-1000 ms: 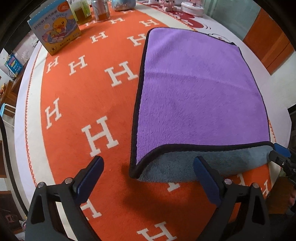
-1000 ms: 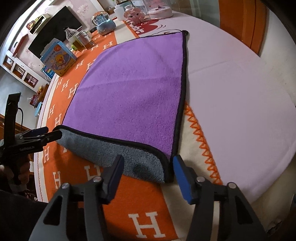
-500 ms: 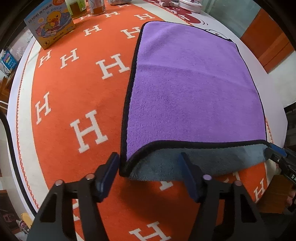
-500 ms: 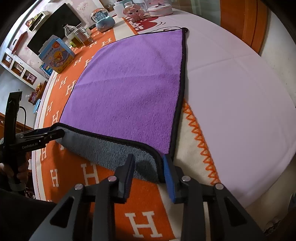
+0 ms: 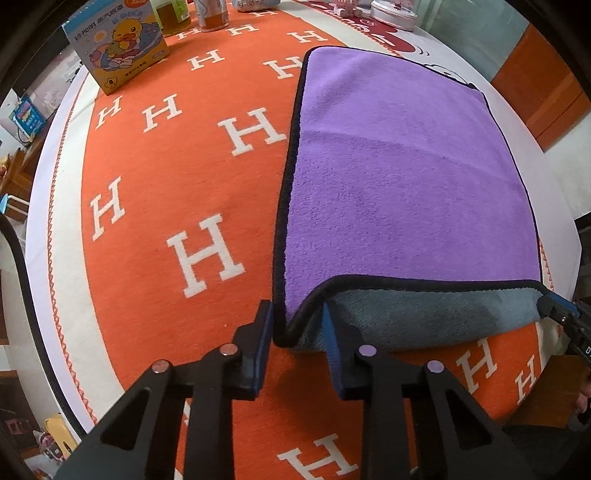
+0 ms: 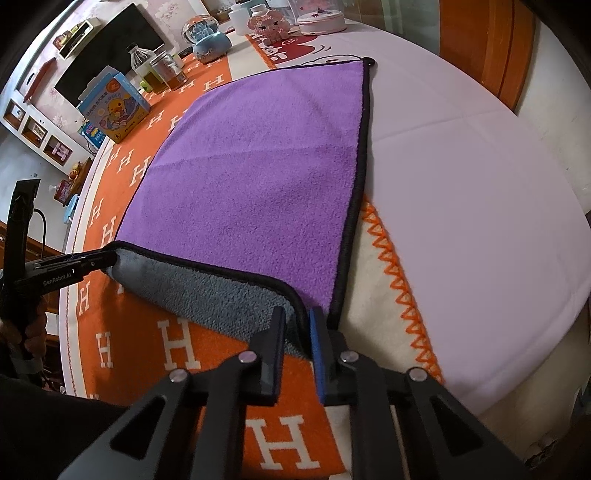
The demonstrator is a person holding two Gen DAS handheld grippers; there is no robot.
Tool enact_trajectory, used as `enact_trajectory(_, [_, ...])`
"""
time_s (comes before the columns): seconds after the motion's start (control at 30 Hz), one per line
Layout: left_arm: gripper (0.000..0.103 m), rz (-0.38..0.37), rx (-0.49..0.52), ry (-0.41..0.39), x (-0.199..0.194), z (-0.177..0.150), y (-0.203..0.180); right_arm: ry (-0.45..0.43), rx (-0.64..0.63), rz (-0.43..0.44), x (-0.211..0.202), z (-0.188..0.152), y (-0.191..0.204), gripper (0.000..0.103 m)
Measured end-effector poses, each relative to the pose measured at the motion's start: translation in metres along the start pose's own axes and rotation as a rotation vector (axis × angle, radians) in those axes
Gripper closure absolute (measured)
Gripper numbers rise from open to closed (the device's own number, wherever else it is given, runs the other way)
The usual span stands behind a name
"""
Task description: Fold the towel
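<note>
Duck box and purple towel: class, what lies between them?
Only bare orange cloth with white H letters lies between the duck box and the purple towel; the left wrist view shows it.

We see a home living room — a wall-mounted television [image 6: 107, 51] over display shelves [image 6: 35, 129], and a tabletop [image 6: 461, 177] crowded with a snow globe [image 6: 207, 37], jars [image 6: 162, 70] and a duck-printed box [image 6: 114, 107].

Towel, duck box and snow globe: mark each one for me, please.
towel [image 5: 399, 192], left wrist view, middle of the purple face.
duck box [image 5: 118, 44], left wrist view, front panel with the yellow duck.
snow globe [image 6: 205, 33], right wrist view, clear dome above the blue base.
</note>
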State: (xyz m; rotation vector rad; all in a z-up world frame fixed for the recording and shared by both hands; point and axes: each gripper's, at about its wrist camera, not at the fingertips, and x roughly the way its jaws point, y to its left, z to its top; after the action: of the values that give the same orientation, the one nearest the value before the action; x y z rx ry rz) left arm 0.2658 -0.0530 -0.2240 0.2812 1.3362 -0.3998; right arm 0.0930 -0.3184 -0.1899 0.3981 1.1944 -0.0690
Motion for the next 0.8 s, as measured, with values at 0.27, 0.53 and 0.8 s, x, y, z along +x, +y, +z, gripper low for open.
enact_trajectory(0.27, [0.091, -0.005, 0.011, 0.000, -0.003, 0.004, -0.003, -0.015, -0.017, -0.014, -0.003, 0.000, 0.003, 0.098])
enact_trajectory(0.53, [0.093, -0.012, 0.017, 0.009, -0.004, 0.008, 0.001, -0.042, -0.060, -0.030, -0.010, 0.002, 0.008, 0.099])
enact_trajectory(0.8, [0.095, -0.015, 0.035, 0.015, -0.019, 0.015, -0.001, -0.085, -0.081, -0.027, -0.022, 0.008, 0.010, 0.099])
